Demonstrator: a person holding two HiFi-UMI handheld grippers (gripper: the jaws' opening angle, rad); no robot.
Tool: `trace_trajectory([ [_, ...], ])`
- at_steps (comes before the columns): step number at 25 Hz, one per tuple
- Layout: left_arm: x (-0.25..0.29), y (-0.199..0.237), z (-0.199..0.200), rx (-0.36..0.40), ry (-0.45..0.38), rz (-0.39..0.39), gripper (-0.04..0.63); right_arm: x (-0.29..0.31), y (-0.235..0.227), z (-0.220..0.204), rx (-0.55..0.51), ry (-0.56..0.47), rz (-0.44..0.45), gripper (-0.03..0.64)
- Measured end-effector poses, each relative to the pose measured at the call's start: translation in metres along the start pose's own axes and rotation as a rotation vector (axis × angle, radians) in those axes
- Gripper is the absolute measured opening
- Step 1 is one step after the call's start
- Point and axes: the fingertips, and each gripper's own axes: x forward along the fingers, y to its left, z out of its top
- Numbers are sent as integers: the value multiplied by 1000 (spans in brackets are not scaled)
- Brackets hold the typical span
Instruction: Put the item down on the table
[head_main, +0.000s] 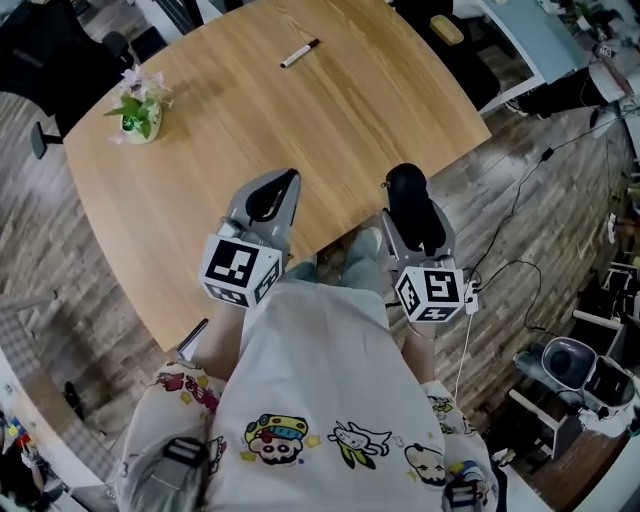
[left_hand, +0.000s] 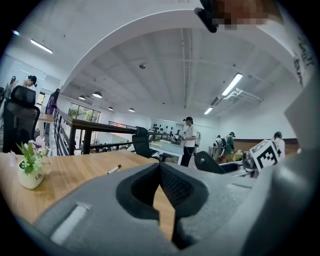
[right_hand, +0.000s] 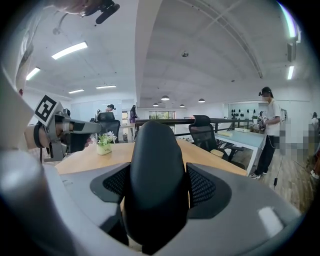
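Right gripper is clamped on the one dark item, a smooth, rounded black thing standing upright between the two jaws. Seen in the right gripper view, the mesh pads press on its flanks at 3 and 9 o'clock, and its domed top rises past them toward 12 o'clock, hiding the middle of the view. From the head view the item pokes out beyond the jaw tips, held over the near edge of the wooden table, not resting on it.

Left gripper, the second of the two, sits just beside it at 9 o'clock; its jaws meet at the tips with nothing caught between them, only a sliver of tabletop showing through lower down.

On the table I count two things: one marker pen far off at 12 o'clock, and one small potted plant out at 10 o'clock, both well apart from the grippers. Several people stand among desks in the background.
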Motion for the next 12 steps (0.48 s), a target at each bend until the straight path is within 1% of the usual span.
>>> trace_trajectory([
  [6, 5, 31, 12, -33, -25, 87, 0, 47, 4, 22, -39, 16, 91, 353],
  [9, 9, 52, 15, -58, -35, 161, 0, 78, 7, 34, -69, 33, 160, 353],
  [12, 15, 71, 10, -86, -47, 257, 0, 114, 2, 40, -104, 48, 242, 353],
])
